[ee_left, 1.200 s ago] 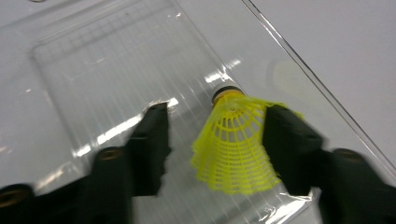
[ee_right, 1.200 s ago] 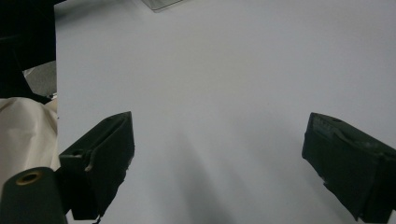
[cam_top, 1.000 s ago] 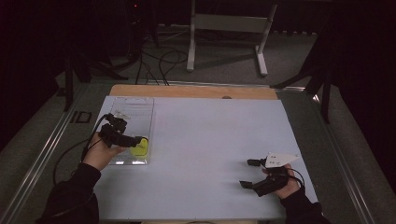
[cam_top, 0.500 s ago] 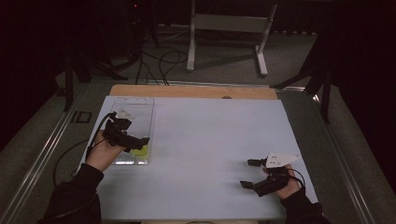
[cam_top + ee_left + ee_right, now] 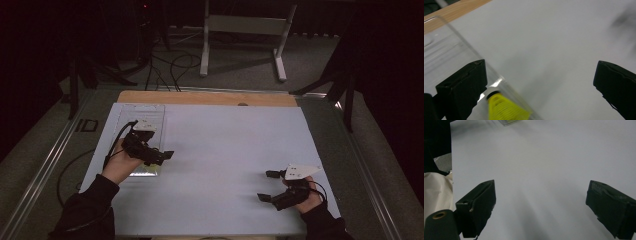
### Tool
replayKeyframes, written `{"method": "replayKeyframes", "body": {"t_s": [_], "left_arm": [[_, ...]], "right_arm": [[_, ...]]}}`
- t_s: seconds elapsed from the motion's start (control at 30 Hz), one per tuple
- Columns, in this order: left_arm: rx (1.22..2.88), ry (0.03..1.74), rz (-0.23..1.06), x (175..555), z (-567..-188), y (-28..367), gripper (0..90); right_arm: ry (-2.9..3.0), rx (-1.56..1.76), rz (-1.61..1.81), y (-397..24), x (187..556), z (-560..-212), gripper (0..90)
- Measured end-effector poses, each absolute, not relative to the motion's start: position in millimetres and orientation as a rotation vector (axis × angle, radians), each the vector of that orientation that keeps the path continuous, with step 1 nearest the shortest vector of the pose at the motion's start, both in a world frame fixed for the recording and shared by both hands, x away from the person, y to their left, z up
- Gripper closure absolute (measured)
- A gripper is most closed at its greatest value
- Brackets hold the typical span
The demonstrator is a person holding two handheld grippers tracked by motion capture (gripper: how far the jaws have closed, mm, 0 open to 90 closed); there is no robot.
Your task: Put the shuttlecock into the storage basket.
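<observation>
Clear plastic forms the shallow tray (image 5: 150, 117) that lies at the left side of the white table (image 5: 230, 150), and the yellow object (image 5: 505, 108) rests inside it at the near end, close to the tray's right wall. The left gripper (image 5: 162, 156) hangs just over this near end with its jaws spread wide and nothing between them; in the left gripper view one jaw stands over the tray beside the yellow object and the other jaw stands far out over the bare table. I judge that the risk is here: if the jaws close in this position, they would catch the thin transparent wall together with the object, or push the light tray sideways, because the wall is hard to see and lies between the jaws. The yellow object looks bright, with fine ribs across its body and a dark ring at its end; it is blurred, so I cannot tell exactly what it is. At the right side, well apart from the tray, the right gripper (image 5: 266, 186) rests low over the empty table surface near the front edge, its jaws also wide and holding nothing.
</observation>
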State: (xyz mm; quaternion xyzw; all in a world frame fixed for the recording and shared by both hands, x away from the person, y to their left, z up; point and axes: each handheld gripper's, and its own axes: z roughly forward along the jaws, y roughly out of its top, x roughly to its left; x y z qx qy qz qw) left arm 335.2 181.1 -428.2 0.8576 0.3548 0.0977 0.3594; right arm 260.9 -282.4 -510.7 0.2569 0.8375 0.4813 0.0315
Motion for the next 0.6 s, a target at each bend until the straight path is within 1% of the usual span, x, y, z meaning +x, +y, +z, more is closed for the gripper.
{"method": "replayKeyframes", "body": {"t_s": [0.2,0.37,0.5,0.6], "left_arm": [[2.181,0.854,0.210,333,-425,170,0.0],[2.156,0.766,0.165,330,-426,158,0.0],[2.159,0.702,0.178,325,-427,147,0.0],[2.162,0.673,0.164,322,-427,139,0.0]], "right_arm": [[2.580,0.790,1.475,-282,260,-510,9.5],[2.578,0.789,1.467,-283,260,-511,9.5],[2.581,0.792,1.460,-284,261,-511,9.5],[2.577,0.801,1.466,-284,260,-511,9.5]]}}
